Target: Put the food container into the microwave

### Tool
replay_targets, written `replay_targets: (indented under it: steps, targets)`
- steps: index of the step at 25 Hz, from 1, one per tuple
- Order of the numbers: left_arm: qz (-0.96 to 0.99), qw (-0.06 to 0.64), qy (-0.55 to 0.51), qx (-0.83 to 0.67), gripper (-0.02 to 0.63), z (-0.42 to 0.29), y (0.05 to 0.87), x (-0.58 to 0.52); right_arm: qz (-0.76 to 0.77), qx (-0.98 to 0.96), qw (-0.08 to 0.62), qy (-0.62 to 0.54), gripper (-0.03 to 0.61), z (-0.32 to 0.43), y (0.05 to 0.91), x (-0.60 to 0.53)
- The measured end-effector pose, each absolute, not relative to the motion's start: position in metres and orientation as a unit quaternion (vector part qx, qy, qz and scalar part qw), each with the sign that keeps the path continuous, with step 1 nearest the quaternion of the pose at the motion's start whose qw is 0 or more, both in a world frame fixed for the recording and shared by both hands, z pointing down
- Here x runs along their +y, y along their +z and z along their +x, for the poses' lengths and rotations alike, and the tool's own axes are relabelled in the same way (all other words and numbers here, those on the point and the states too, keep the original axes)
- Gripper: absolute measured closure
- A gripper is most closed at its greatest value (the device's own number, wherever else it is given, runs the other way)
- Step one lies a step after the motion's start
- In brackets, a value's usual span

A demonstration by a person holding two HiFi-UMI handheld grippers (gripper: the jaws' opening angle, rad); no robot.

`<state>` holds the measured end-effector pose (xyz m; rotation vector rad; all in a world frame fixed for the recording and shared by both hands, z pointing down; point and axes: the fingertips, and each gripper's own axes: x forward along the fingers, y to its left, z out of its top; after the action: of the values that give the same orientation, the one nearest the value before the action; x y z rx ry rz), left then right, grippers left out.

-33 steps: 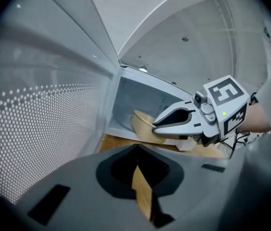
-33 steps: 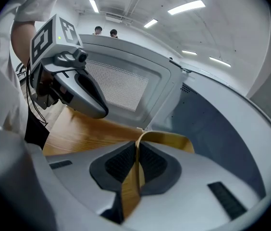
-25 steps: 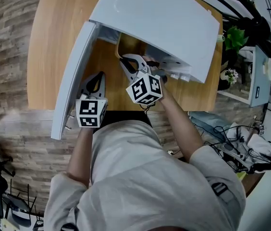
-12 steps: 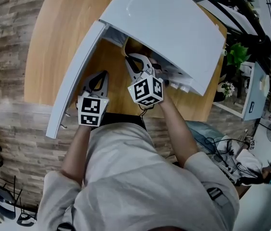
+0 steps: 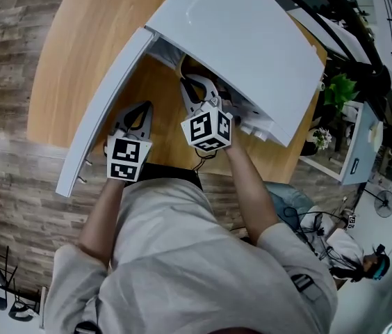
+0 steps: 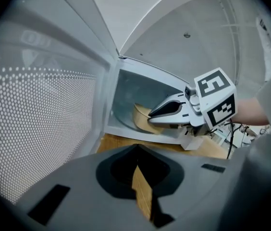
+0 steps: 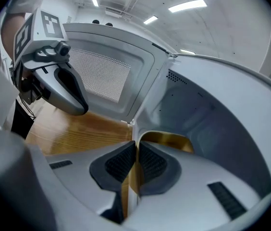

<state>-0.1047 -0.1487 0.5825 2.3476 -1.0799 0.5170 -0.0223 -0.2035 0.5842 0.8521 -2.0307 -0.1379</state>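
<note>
While pinched at its near rim by the right gripper (image 7: 136, 150), the food container (image 7: 166, 139) is seen mouth-up inside the microwave (image 5: 251, 40) cavity; its long axis cannot be determined. The left gripper (image 6: 136, 150) is pressed together, empty, beside the open door (image 5: 105, 110). Compared with the earlier frame, the right gripper is found slightly deeper.

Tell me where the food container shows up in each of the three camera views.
Head view: top centre, the food container is a tan sliver under the microwave front edge.
Left gripper view: centre, inside the microwave, beside the right gripper.
Right gripper view: centre, its rim pinched between the fingers.
Shared landmark: the open microwave door.
</note>
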Motion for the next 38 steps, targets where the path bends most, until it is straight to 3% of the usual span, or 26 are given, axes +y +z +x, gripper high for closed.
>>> replay_targets:
  steps: [38]
  targets:
    - [0.857,0.261,0.196,-0.400,0.601,-0.107,0.593,-0.152,0.360,-0.748,0.540,-0.140,0.535,0.000,0.607,-0.245]
